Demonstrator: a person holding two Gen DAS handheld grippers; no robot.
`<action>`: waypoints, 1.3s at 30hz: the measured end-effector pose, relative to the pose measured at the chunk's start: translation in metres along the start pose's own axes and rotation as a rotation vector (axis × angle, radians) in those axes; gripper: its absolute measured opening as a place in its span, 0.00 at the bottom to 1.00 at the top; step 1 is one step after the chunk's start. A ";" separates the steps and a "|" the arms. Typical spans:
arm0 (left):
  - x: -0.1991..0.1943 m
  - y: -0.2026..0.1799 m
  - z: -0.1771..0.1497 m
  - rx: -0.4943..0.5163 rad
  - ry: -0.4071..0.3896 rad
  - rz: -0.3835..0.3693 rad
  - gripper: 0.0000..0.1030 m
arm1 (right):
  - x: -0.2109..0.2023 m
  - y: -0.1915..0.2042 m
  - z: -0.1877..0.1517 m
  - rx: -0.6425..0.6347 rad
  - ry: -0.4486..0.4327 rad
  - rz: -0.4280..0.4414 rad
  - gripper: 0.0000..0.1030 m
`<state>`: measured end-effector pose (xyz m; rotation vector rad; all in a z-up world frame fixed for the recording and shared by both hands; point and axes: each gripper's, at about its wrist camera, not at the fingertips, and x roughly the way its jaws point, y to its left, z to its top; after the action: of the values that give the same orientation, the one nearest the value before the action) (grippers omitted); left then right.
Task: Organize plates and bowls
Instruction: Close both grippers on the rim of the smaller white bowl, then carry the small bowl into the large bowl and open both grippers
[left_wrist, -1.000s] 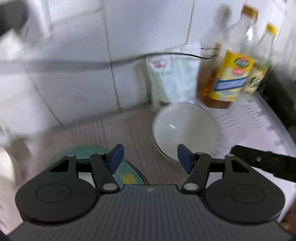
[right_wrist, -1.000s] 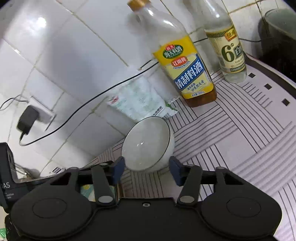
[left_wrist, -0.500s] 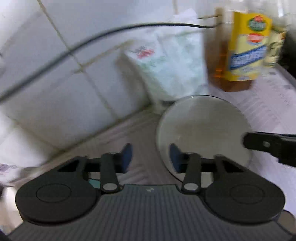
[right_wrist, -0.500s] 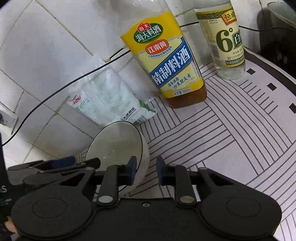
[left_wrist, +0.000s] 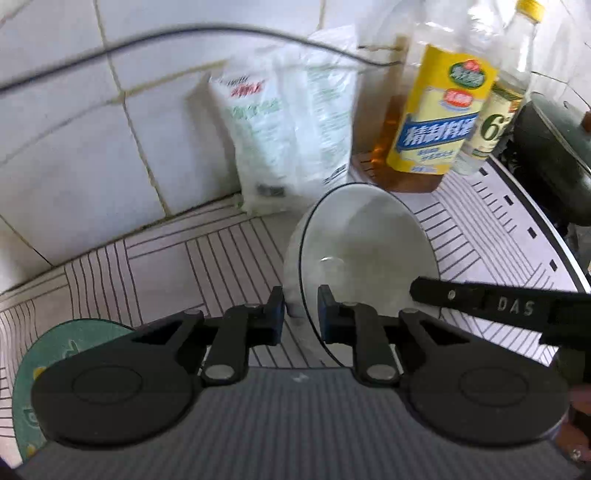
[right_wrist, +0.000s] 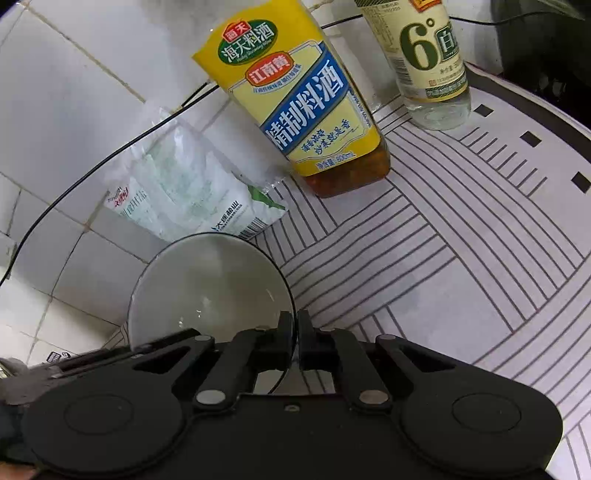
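Observation:
A white bowl (left_wrist: 369, 251) with a thin dark rim stands on the striped mat (left_wrist: 155, 266), close to the tiled wall. My left gripper (left_wrist: 301, 314) is shut on its near left rim, one pad outside the wall and one inside. My right gripper (right_wrist: 295, 339) is shut on the bowl (right_wrist: 207, 288) at its right rim. In the left wrist view a right-gripper finger (left_wrist: 480, 302) reaches in from the right. A green plate (left_wrist: 55, 350) lies at the lower left, partly hidden by my left gripper's body.
Behind the bowl a white bag (left_wrist: 284, 136) leans on the tiled wall, under a black cable (left_wrist: 184, 29). A yellow-labelled bottle (right_wrist: 306, 110) and a clear vinegar bottle (right_wrist: 432, 62) stand to its right. A dark pot (left_wrist: 554, 162) sits at the mat's right edge.
Both grippers came down and forward to the bowl. Their jaws went from wide apart to shut on its rim, one on each side.

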<state>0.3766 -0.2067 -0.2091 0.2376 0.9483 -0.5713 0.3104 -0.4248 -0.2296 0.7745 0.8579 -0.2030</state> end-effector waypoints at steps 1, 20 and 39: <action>-0.004 -0.002 0.000 0.004 -0.005 0.000 0.17 | -0.004 0.000 -0.002 0.000 0.000 0.007 0.06; -0.133 -0.015 -0.013 -0.028 -0.064 -0.032 0.17 | -0.117 0.049 -0.022 -0.163 -0.050 0.050 0.09; -0.153 -0.032 -0.068 -0.164 0.104 -0.040 0.18 | -0.152 0.042 -0.068 -0.252 0.028 -0.012 0.09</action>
<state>0.2425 -0.1495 -0.1205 0.1026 1.0974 -0.5186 0.1892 -0.3691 -0.1215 0.5382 0.8949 -0.0923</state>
